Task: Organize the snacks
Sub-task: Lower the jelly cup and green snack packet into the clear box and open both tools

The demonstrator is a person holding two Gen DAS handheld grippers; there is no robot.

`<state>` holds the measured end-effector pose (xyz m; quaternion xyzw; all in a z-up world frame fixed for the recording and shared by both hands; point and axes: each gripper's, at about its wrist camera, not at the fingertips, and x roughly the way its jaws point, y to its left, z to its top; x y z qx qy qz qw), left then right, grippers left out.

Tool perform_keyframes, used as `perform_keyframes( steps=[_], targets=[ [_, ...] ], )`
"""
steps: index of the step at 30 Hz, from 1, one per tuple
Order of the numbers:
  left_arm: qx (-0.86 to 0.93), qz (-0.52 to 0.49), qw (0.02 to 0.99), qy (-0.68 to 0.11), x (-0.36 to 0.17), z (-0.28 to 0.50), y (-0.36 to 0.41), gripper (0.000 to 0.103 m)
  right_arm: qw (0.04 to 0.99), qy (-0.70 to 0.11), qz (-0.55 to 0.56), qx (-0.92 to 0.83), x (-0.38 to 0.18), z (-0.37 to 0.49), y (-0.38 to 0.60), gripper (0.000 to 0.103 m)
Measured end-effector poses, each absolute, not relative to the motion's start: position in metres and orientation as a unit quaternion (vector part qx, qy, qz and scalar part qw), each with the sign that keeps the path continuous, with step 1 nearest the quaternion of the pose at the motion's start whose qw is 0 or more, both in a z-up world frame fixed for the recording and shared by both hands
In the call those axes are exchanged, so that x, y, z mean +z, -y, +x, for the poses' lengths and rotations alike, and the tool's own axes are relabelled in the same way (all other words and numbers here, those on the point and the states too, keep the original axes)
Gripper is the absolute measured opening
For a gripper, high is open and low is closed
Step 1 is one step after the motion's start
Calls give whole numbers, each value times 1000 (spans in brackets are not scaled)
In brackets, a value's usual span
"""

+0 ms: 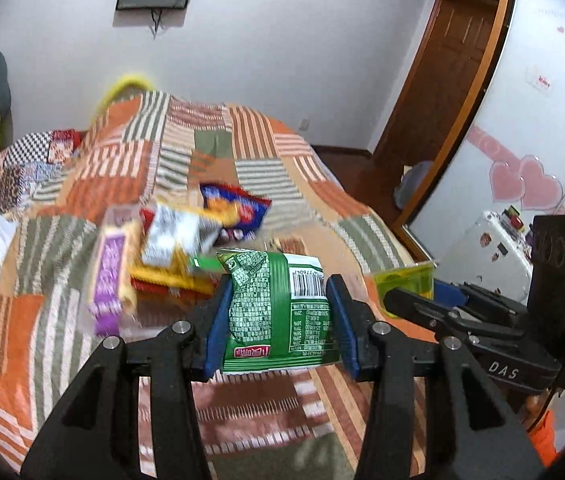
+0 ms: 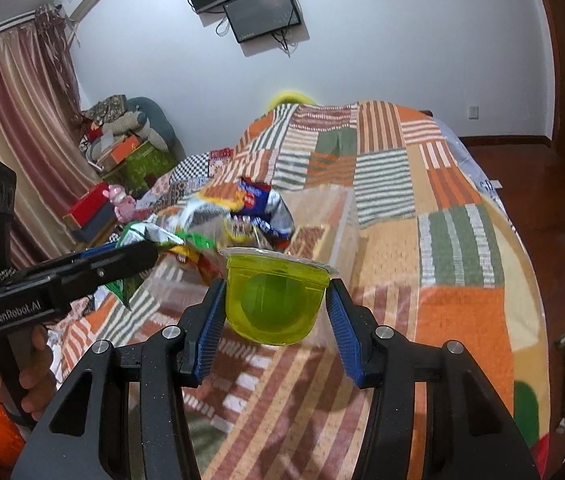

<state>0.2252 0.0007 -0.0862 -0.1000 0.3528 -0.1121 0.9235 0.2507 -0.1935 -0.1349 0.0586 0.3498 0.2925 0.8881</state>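
Left gripper point(image 1: 278, 316) clamped across the middle of a green snack packet point(image 1: 278, 304), blue pads pressing both side edges, packet lifted clear of the patchwork bedspread point(image 1: 366, 216). Right gripper point(image 2: 274, 312) closed on a yellow-green jelly cup point(image 2: 276, 300), pads against its tapered sides just under the foil-lidded rim, cup likewise off the bedspread.

Judged by look: packet light, soft, air-filled, crinkly film, liable to buckle or slip if squeezed harder; best held as now, across the body, not by the sealed end. Cup stiffer, smooth and sloped, so apt to slide downward out of the pads; foil lid fragile, better left untouched; best kept upright, grip just below the rim.

Relative to the snack pile point(image 1: 186, 240): held packet just in front of it, toward the camera; jelly cup to the packet's right in the left wrist view, near but apart. Purple-and-yellow box point(image 1: 112, 276) at the pile's left flank; blue bag point(image 1: 238, 212) at its far side. Pile blurred, exact contents hard to tell.

Open room: bare bedspread right of the pile and nearer than it. Bed's right edge well beyond the pile, dropping to a wooden floor point(image 2: 522, 168); bedding and clutter left of the pile. Two grippers side by side, so little slack between them.
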Motion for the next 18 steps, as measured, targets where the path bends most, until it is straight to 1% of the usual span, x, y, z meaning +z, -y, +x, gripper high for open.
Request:
perform_keyframes(
  steps=[9, 18],
  targets=[
    [-103, -96, 932, -335, -77, 252, -8, 46, 896, -324, 59, 298, -122, 272, 184, 47],
    [-98, -105, 930, -339, -82, 287, -11, 46, 892, -334, 63, 298, -136, 294, 175, 47]
  ],
)
